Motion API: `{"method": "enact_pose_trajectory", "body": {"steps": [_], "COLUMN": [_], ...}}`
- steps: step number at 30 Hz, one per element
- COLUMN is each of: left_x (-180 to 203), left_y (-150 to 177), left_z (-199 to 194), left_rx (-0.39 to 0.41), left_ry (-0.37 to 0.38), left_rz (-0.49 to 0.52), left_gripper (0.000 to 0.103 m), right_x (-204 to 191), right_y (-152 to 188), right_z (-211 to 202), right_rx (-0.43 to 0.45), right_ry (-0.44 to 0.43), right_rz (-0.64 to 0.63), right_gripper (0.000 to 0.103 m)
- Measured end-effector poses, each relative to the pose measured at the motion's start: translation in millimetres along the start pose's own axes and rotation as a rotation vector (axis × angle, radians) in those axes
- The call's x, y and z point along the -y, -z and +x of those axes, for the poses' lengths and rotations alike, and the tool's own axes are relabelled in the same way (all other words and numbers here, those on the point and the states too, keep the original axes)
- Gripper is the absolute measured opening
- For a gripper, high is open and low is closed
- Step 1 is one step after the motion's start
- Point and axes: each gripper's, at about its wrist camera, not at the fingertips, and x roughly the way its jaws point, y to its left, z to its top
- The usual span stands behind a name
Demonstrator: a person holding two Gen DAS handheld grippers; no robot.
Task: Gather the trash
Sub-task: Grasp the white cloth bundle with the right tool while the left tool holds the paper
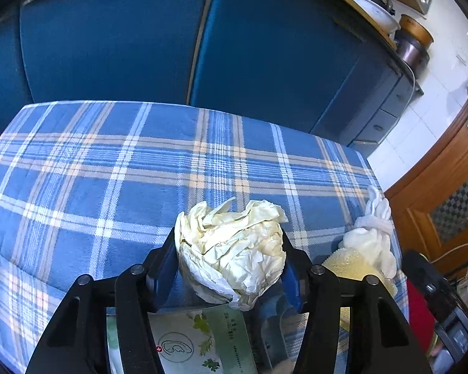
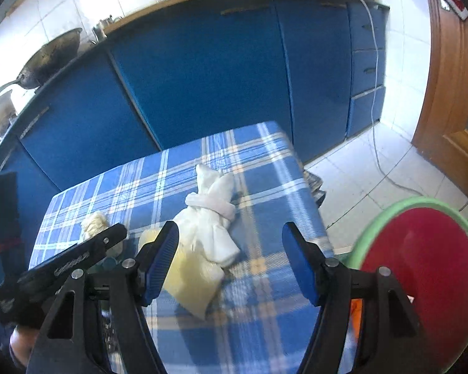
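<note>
My left gripper (image 1: 231, 258) is shut on a crumpled ball of cream paper (image 1: 231, 249), held just above the blue plaid tablecloth (image 1: 109, 171). The same paper ball (image 2: 93, 222) shows in the right wrist view beyond the left gripper's black body. My right gripper (image 2: 231, 249) is open and empty above the cloth (image 2: 259, 296). A knotted white cloth bundle (image 2: 212, 215) on a yellow spongy cloth (image 2: 193, 280) lies between and just beyond its fingers; the bundle also shows in the left wrist view (image 1: 374, 233). A red bin with a green rim (image 2: 427, 274) stands at the table's right.
A green-and-white printed packet (image 1: 202, 339) lies under the left gripper. Blue cabinets (image 2: 202, 71) stand behind the table, with a wok (image 2: 46, 59) and pots on the counter. A white tiled floor (image 2: 374, 162) with a cable and a wooden door (image 2: 446, 78) lie to the right.
</note>
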Motion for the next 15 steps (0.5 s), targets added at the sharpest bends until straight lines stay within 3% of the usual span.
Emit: {"method": "enact_pose_trajectory", "body": {"steps": [7,10,12,15], "left_x": [-3.8,-6.6,-7.4,-8.7], "left_y": [-1.3,-2.3,-3.9,-6.6], "left_z": [-4.4,-8.9,-12.9,-22.2], "left_rx": [0.006,0.013,0.021,0.04], "left_ry": [0.013,0.016,0.022,0.032], "left_rz": [-0.019,-0.028,-0.032,-0.035], "left_gripper": [0.059,0.059,0.059,0.059], "right_x": [-5.9,-9.2,-13.3,-16.0], "right_y": [-5.5,-4.2,-4.0,-4.8], "right_z": [32.8,39.3,39.9,33.0], "right_rx": [-0.069,-0.082,-0.087,-0.064], "right_ry": [-0.013,-0.025,-0.039,-0.039], "right_rz": [0.025,0.015,-0.006,-0.017], "right_gripper": [0.067,0.055,0.039,0.029]}}
